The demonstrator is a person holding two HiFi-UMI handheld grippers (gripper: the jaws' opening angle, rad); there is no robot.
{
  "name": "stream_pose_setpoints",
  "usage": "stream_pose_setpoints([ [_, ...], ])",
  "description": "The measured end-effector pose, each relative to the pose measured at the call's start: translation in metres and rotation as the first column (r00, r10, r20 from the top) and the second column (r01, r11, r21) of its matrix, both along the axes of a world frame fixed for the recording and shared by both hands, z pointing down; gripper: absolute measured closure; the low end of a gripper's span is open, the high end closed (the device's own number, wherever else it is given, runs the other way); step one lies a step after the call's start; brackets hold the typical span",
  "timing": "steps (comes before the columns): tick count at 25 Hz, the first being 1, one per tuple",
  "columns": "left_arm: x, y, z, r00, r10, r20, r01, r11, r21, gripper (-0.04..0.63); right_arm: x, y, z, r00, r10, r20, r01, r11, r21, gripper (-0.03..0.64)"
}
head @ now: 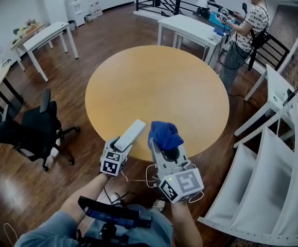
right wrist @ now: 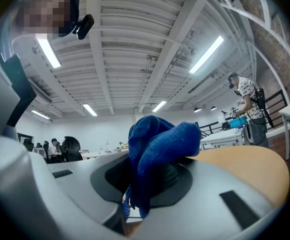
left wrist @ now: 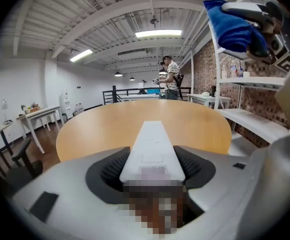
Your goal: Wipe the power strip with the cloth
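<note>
Jutting from the left tool (head: 120,147) is a slim white power strip (head: 132,133).

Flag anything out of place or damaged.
Nothing spilled or damaged. Oddity: the power strip is off the round table, clamped in the left hand-held gripper, with the blue cloth bunched in the right hand-held gripper.

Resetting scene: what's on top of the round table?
Nothing shows on the round table. Its near edge is covered by the power strip in the left tool and the blue cloth in the right tool.
</note>
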State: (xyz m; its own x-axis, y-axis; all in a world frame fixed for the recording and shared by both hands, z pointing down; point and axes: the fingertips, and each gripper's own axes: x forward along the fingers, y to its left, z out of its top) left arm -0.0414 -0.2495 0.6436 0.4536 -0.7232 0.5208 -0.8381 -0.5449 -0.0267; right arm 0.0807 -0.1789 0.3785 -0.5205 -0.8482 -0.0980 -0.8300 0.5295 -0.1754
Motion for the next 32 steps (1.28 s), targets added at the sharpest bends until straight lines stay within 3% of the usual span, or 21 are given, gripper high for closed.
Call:
stream_pose_setpoints([
  [6,-0.005,0.001,0.027,0.998,-0.007,0.056,0.010,0.998,-0.058,0.308,-0.002,-0.003,0.008,1.000,-0.009,-0.001,0.009,1.000,-0.023,0.541],
  [13,-0.003,-0.005,0.017,0.997,0.039,0.072,-0.037,0.999,-0.024,0.307,-0.003,-0.003,0.013,1.000,-0.013,0.009,0.013,0.999,-0.039,0.541],
  [16,-0.002,-0.010,-0.010,0.998,0.032,0.058,-0.035,0.998,0.049,0.307,-0.006,-0.003,0.014,1.000,-0.019,0.016,0.020,0.999,-0.039,0.541],
  [20,0.004,-0.015,-0.067,0.999,0.039,-0.037,-0.032,0.986,0.166,0.320,-0.009,-0.002,0.012,0.999,-0.025,0.025,0.026,0.999,-0.032,0.541],
  [23,0.014,-0.007,-0.118,0.990,0.111,-0.092,-0.081,0.958,0.276,0.428,-0.013,-0.002,0.007,0.999,-0.036,0.028,0.037,0.999,-0.019,0.541],
  [27,0.023,0.013,-0.176,0.980,0.166,-0.113,-0.114,0.922,0.369,0.436,-0.021,0.000,0.001,0.998,-0.055,0.029,0.055,0.999,0.001,0.541],
  [32,0.027,0.040,-0.228,0.964,0.211,-0.163,-0.116,0.883,0.454,0.557,-0.028,0.003,-0.011,0.998,-0.063,0.001,0.063,0.997,0.046,0.541],
])
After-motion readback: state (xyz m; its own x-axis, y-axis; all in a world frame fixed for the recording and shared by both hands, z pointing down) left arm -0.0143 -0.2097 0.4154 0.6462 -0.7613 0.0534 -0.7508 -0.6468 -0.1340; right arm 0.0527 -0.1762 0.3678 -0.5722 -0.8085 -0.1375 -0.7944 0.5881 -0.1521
